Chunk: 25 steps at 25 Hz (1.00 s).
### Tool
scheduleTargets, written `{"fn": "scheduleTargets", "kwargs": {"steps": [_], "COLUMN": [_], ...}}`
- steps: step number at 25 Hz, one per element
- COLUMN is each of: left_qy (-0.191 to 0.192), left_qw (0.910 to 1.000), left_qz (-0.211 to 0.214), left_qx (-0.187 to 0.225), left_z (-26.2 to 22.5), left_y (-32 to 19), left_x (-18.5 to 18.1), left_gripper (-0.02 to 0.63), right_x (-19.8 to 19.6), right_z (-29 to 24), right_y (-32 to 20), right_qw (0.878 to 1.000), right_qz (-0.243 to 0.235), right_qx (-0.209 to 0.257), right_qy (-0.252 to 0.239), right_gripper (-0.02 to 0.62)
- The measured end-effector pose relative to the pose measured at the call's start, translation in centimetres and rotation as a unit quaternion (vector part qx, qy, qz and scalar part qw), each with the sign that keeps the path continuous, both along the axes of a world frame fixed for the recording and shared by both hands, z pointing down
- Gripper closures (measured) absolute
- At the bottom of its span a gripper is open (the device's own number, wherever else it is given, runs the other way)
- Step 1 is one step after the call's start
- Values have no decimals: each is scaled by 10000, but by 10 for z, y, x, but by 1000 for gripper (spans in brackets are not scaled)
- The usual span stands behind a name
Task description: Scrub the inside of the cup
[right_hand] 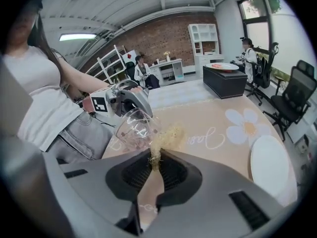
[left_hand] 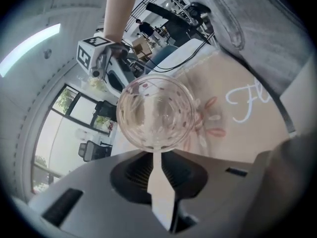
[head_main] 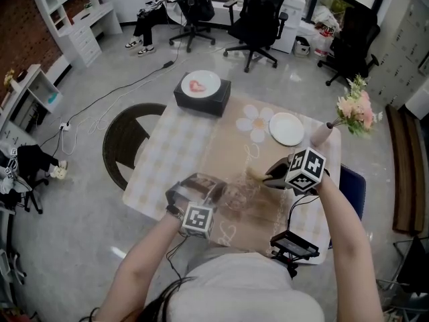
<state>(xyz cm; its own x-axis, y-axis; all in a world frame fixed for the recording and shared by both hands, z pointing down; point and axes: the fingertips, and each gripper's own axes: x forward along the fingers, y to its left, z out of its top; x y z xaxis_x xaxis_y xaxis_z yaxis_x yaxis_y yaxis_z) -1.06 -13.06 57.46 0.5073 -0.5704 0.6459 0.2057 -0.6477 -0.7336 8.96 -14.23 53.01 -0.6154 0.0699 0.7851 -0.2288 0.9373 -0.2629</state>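
two claws hang above the bench point(head_main: 194, 139): left claw point(left_hand: 159, 152) is clamped on the clear dotted cup point(left_hand: 156, 110), held tilted in the air; right claw point(right_hand: 154, 157) is clamped on a straw-coloured scrubber point(right_hand: 168, 137), just beside the cup.

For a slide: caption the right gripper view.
Right gripper pinches a straw-coloured scrubber beside the clear cup held tilted in the left gripper.

The person wears a white top point(head_main: 249, 292) and grey jeans point(right_hand: 79, 138).
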Motion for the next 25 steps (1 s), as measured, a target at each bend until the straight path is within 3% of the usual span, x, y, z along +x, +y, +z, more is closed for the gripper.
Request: {"fn": "scheduleTargets", "kwargs": {"steps": [12,21,25], "left_qy": [224,871,987], "left_qw": [9949,9682,9578], "left_qz": [-488,-1284,-1485], "left_qx": [-853,-1965,-2253], "left_z": [12,15,15], "left_y": [-1,-4,-5], "left_x": [-5,-10,-10], "left_gripper": [554,555,555], "right_x": [2,5,6], "right_z": [3,8,12], "right_y": [1,4,6], "right_qw": [9999,9988,9985], "right_qz": [142,427,498], "right_qx": [38,-15,2], "right_qy": [-89,-237,-230], "right_gripper": [549,549,549]}}
